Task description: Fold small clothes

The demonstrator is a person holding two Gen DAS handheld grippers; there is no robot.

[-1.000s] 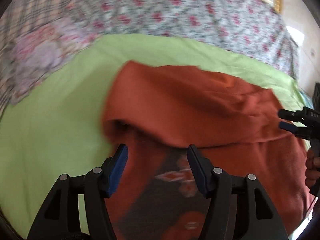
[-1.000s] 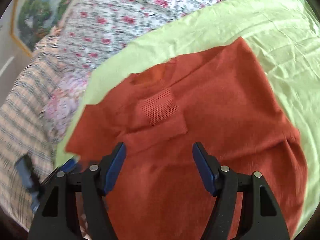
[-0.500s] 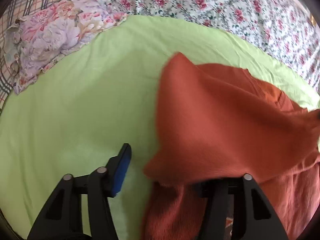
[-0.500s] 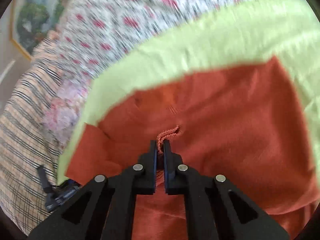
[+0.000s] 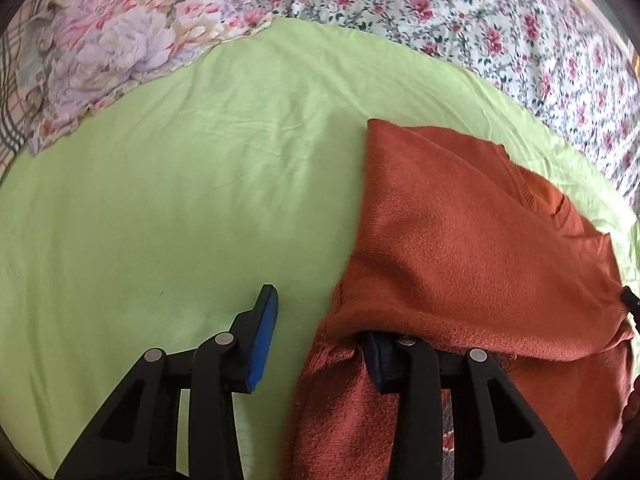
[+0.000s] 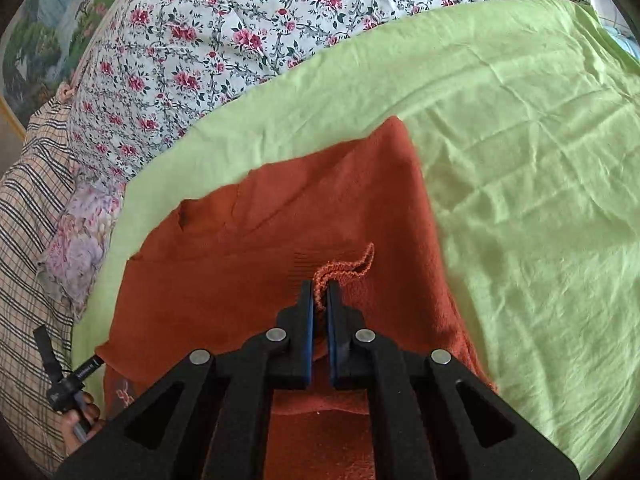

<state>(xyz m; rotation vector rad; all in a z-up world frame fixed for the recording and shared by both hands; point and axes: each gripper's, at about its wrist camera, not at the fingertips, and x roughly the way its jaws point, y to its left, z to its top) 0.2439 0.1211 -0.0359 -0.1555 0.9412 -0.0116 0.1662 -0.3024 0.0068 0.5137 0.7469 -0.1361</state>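
A rust-orange knit sweater (image 5: 472, 240) lies partly folded on a light green sheet (image 5: 180, 200). My left gripper (image 5: 320, 332) is open; its left finger is over the bare sheet and its right finger is hidden under a draped fold at the sweater's left edge. In the right wrist view the sweater (image 6: 280, 220) lies below me. My right gripper (image 6: 319, 300) is shut on a bunched ribbed edge (image 6: 344, 268) of the sweater near its middle.
A flowered quilt (image 6: 240, 32) lies beyond the green sheet (image 6: 520, 140). A pastel floral pillow (image 5: 120, 48) sits at the far left, beside a plaid blanket (image 6: 28, 208). A framed picture (image 6: 36, 40) hangs at the back. The left gripper's handle and hand (image 6: 72, 392) show at lower left.
My right gripper closed on the sweater's ribbed edge and holds it raised. My left gripper moved left to the sweater's edge, where the fabric now drapes over its right finger.
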